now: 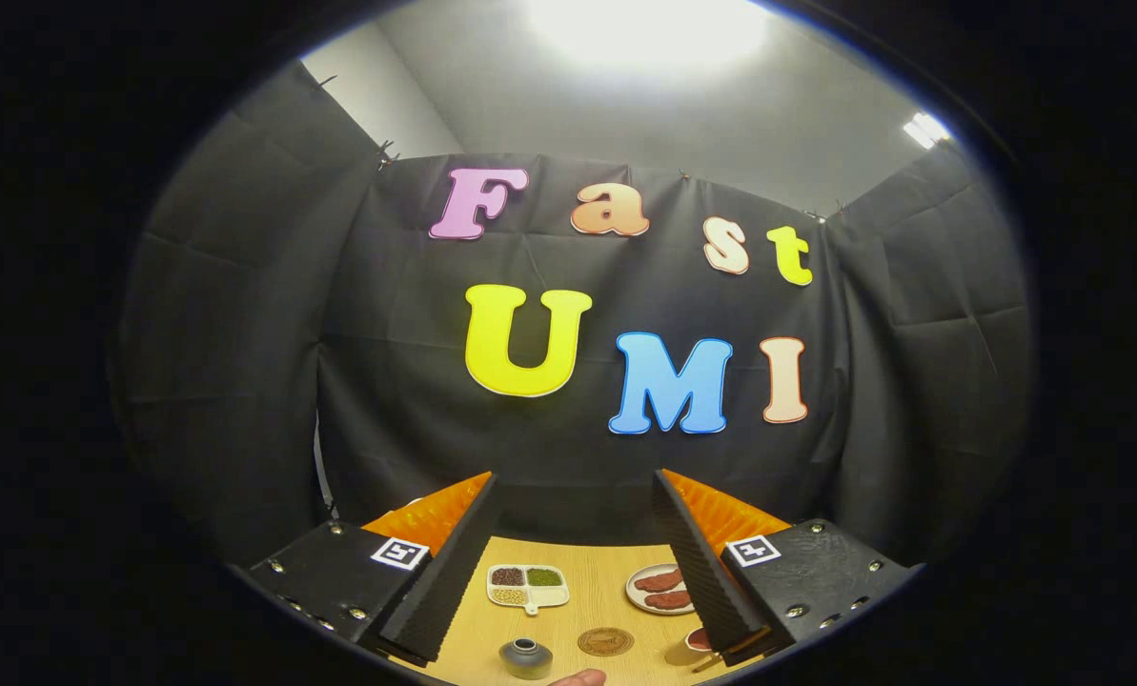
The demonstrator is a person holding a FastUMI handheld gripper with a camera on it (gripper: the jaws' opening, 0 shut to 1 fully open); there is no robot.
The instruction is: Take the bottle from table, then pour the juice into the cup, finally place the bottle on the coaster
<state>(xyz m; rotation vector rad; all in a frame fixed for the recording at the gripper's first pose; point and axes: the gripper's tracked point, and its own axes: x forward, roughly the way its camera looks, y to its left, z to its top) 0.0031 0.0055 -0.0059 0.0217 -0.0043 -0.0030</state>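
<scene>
My gripper [576, 481] is open and held high above the wooden table [592, 595], with nothing between its fingers. Far below, between the fingers, a small grey cup [526, 657] stands near the table's front. Just to its right lies a round brown coaster [605, 641]. No bottle can be made out from here. A fingertip of a person's hand [578, 677] shows at the front edge, beside the cup.
A white divided dish [528, 586] with grains sits behind the cup. A white plate [659, 589] with reddish pieces lies to the right, partly behind the right finger. A small reddish item [697, 639] peeks out by that finger. Black cloth walls the booth.
</scene>
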